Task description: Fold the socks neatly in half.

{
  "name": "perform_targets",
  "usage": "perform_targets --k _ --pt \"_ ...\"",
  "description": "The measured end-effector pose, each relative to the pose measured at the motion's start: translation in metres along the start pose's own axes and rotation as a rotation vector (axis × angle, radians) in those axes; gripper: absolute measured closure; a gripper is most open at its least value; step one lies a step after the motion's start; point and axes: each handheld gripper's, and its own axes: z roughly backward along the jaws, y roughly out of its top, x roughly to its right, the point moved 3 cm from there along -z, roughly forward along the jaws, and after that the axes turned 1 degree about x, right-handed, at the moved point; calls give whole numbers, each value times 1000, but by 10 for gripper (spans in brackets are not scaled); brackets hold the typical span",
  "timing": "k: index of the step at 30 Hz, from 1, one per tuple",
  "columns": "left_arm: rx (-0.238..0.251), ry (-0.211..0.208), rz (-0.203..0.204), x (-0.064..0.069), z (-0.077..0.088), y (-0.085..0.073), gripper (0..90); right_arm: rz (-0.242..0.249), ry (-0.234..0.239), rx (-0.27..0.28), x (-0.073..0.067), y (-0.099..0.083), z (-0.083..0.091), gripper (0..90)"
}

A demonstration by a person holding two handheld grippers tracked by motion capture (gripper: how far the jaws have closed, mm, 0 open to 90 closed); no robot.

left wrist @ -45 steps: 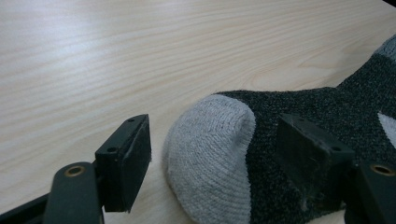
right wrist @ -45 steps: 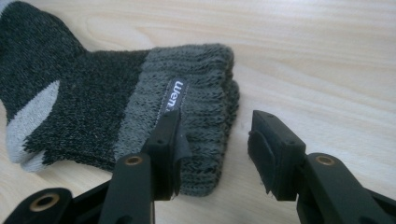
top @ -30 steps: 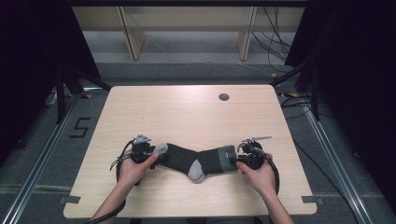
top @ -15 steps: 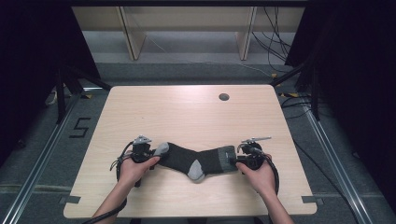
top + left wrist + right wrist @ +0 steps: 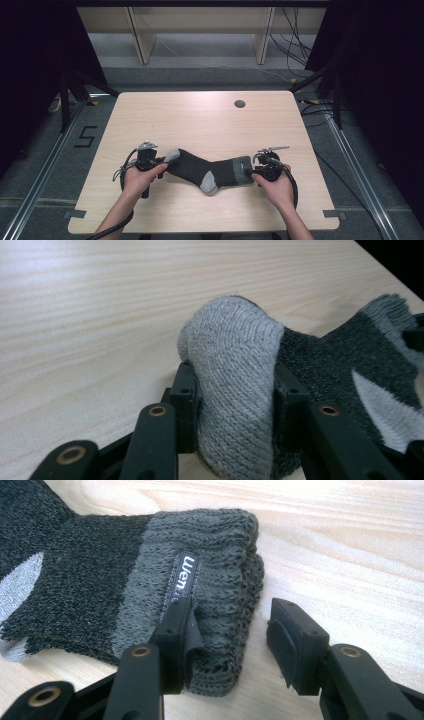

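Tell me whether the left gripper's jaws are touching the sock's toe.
Touching. In the left gripper view, the left gripper has just closed and both jaws press the sides of the grey toe of the sock.

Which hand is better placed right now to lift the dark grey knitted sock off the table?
Left. The left gripper has just closed on the dark grey knitted sock at its light grey toe; the right gripper is open around the cuff.

**Grey Toe, Charcoal Knit, Pale Wood**

The sock (image 5: 210, 170) is flecked charcoal, with a light grey toe between the black jaws of the left claw (image 5: 232, 405) and a light grey heel patch. Its ribbed cuff, by the black right claw (image 5: 232, 645), is mid-grey with a black label (image 5: 181, 577) lettered white. The surface (image 5: 200, 120) is pale wood grain.
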Motion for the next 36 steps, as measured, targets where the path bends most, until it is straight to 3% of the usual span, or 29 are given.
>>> perform_targets --k 1,2,3,5,6,7,9,10,12,16,18,19,23,24,27,28,29,30,33,36 --pt "1 1 -4 1 1 1 621 7 -19 7 1 0 -1 534" --pt "3 0 -12 2 2 2 621 -47 -9 9 -5 0 0 531" --pt "-1 -1 -15 3 3 4 621 -19 6 18 -3 2 1 527" --pt "-1 -3 -24 5 5 6 619 -1 -21 27 -2 3 4 525" --pt "2 0 -23 5 5 7 619 -61 -4 37 -7 3 6 527" --pt "5 -3 -21 5 6 7 619 -12 -6 42 -5 4 8 532" --pt "3 1 -23 6 7 8 618 -35 4 50 -6 5 10 573" --pt "8 -3 -22 6 7 9 619 -25 -14 39 -5 4 10 611" --pt "11 -6 -8 8 8 10 618 -29 8 41 -6 4 11 688" --pt "15 -9 -4 11 11 13 619 -7 5 32 -6 3 6 744" --pt "15 -13 -3 12 11 14 619 7 12 29 -7 3 4 747" --pt "16 -9 -3 12 12 16 619 -16 8 26 -10 2 4 748" --pt "25 -18 22 16 14 21 619 7 3 26 -7 4 1 748" --pt "28 -19 20 18 15 23 618 -24 2 27 -11 5 1 748" --pt "37 -24 18 21 17 27 617 3 -7 22 -10 5 0 748" --pt "43 -24 21 22 17 28 616 -33 12 25 -15 5 0 748" --pt "45 -27 16 24 19 30 616 -26 -2 43 -15 5 -2 748" --pt "49 -23 26 25 20 31 616 -34 20 36 -16 5 -2 746" --pt "55 -24 27 27 22 33 617 0 25 35 -16 6 -3 743" --pt "58 -21 32 27 23 35 617 -5 14 36 -18 7 -3 739"
